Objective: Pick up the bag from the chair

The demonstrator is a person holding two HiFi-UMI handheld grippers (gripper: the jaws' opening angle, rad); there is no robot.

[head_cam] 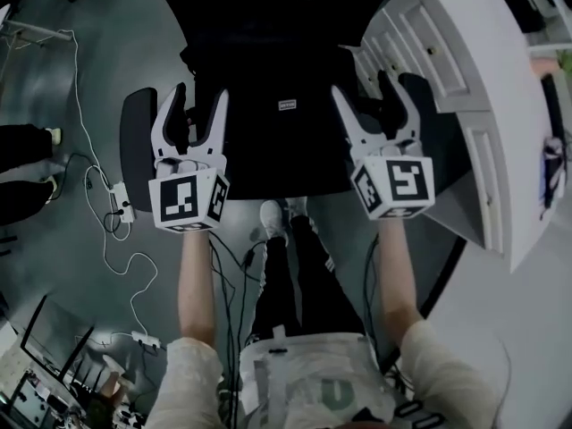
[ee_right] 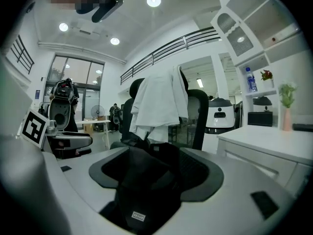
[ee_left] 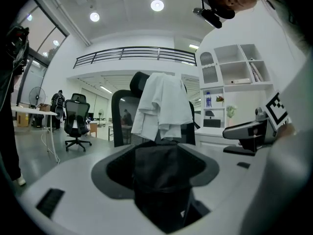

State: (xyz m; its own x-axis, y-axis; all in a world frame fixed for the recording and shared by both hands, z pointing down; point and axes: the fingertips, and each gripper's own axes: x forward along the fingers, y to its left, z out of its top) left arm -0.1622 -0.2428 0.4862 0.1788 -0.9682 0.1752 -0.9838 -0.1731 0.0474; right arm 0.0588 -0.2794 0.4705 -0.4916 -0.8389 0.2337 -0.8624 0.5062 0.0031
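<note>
Forearms reach out from the bottom edge, each holding one of two grippers. The left gripper (head_cam: 198,105) and right gripper (head_cam: 368,105) both have their jaws spread wide and grip nothing. One black bag (head_cam: 279,128) lies on the seat of one black office chair (head_cam: 136,141), between both pairs of jaws. Black on black, its outline and long axis cannot be made out; a small label shows. One white garment (ee_left: 164,106) drapes the backrest, cut off in the head view.

No legible text; small label (ee_right: 138,216) on black bag (ee_right: 146,180) too blurred to read.
</note>
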